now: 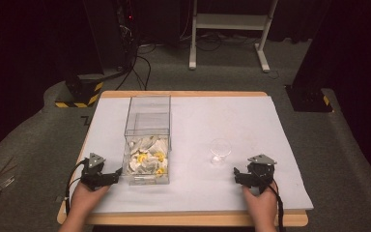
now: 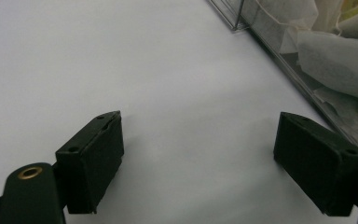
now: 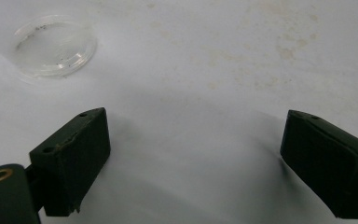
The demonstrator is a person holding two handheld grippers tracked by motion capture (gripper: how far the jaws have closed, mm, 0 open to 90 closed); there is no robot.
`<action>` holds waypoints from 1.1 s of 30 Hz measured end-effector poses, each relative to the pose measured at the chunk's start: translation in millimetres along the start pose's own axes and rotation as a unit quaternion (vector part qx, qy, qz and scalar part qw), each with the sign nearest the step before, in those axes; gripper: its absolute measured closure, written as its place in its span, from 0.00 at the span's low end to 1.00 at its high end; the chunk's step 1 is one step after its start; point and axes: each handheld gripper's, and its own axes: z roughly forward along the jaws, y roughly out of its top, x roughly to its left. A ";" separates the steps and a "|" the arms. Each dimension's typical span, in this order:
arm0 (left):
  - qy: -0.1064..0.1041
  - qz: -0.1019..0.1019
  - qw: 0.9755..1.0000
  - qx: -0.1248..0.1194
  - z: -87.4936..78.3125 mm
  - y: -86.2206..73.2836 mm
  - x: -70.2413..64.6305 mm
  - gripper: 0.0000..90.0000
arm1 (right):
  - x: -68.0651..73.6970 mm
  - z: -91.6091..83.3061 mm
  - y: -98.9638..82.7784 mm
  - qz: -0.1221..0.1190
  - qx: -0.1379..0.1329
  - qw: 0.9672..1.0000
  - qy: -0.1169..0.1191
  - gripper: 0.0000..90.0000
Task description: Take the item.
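Observation:
A clear plastic box [image 1: 147, 140] stands on the white table, holding several white and yellow tea-bag-like packets [image 1: 147, 159]. To its right sits a small clear plastic cup [image 1: 220, 150]. My left gripper [image 1: 118, 173] rests low on the table just left of the box's near end, jaws wide apart with nothing between them; the box wall [image 2: 303, 79] runs along the right of the left gripper view. My right gripper [image 1: 235, 174] lies near the front right, open and empty, with the cup [image 3: 56, 44] a little ahead of it on its left.
The white sheet [image 1: 251, 125] covers a wooden table [image 1: 183, 220]. Beyond the far edge are a white desk frame [image 1: 229, 29], cables on the floor [image 1: 140, 63] and a yellow-black striped base [image 1: 79, 94]. Broad bare sheet lies between box and cup.

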 end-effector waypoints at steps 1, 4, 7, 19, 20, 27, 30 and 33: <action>0.001 0.000 1.000 0.000 0.0 -0.1 -0.3 0.18 | -3.2 0.7 0.8 0.009 0.004 1.000 0.011 0.08; 0.000 -0.001 1.000 0.000 0.0 0.0 -0.1 0.18 | -1.0 0.6 0.5 0.003 0.003 1.000 0.004 0.08; 0.000 0.001 1.000 0.001 0.0 0.1 0.3 0.18 | -1.8 0.6 0.4 0.002 0.003 1.000 0.005 0.08; -0.001 0.001 1.000 0.002 0.0 0.3 1.1 0.18 | -1.8 0.7 0.3 0.003 0.003 1.000 0.006 0.08; -0.001 0.001 1.000 0.002 -0.1 0.3 1.1 0.18 | -2.2 0.7 0.3 0.004 0.003 1.000 0.009 0.08; -0.001 0.000 1.000 0.002 -0.1 0.4 1.0 0.18 | -1.3 0.8 0.2 0.004 0.001 1.000 0.005 0.08; -0.001 0.000 1.000 0.003 0.0 0.5 0.8 0.18 | -0.8 0.3 1.2 0.002 0.003 1.000 0.004 0.09; -0.001 0.000 1.000 0.003 0.2 0.7 1.0 0.18 | -3.9 -2.2 1.9 0.012 0.001 1.000 0.002 0.12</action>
